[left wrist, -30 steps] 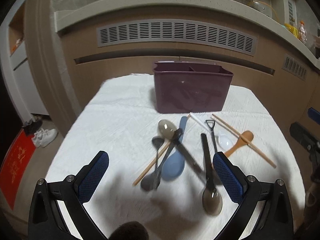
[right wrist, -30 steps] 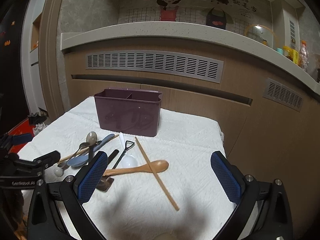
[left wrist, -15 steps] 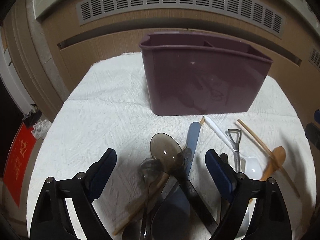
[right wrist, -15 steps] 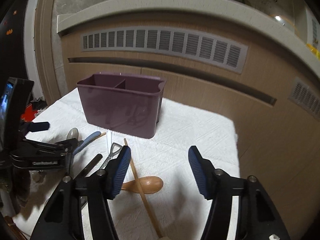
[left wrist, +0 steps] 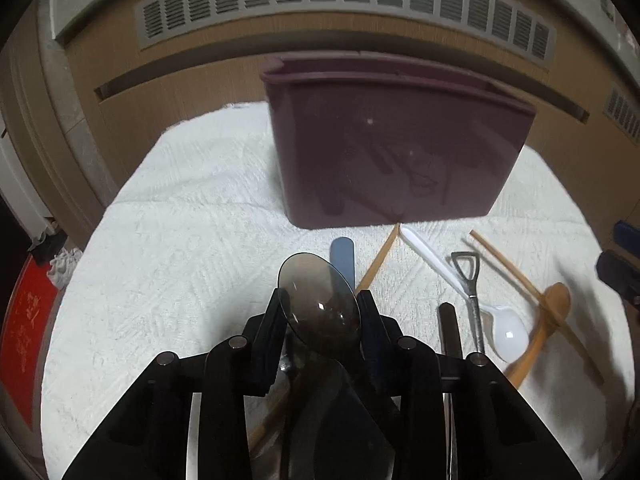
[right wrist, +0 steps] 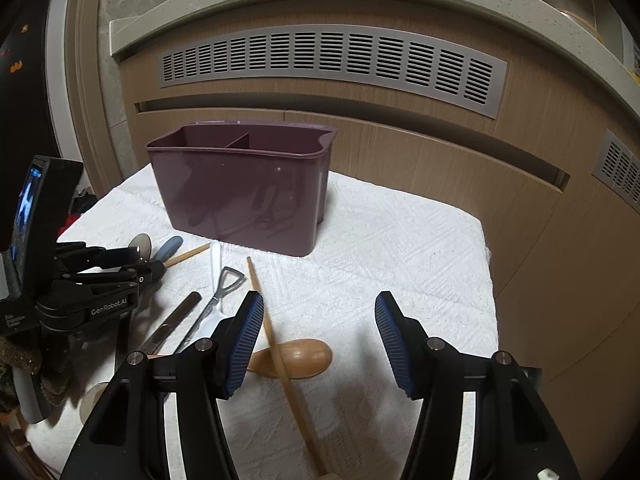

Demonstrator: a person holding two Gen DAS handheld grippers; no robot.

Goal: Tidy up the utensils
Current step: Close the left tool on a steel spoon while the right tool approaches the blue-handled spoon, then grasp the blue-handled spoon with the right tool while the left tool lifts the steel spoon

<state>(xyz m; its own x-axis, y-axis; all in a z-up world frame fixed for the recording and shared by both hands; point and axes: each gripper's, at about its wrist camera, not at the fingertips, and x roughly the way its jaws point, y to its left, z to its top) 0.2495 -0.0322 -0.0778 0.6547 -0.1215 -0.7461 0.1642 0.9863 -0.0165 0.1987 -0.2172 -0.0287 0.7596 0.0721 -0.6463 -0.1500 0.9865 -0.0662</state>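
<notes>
- While the left tongs [left wrist: 320,312] are closing, a smoky spoon's [left wrist: 316,300] bowl sits between the pads;
- right tongs [right wrist: 318,340] gape over a chopstick [right wrist: 276,352], gripping nothing.

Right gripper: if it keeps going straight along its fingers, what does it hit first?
Probably bare white cloth. The right gripper stands open over it; the wooden spoon and chopstick lie by its left finger, slightly off-line. Depth unclear.

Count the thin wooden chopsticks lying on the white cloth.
2. One thin wooden chopstick lies just right of the blue handle; the other crosses the brown wooden spoon. More may be hidden nearer the camera.
</notes>
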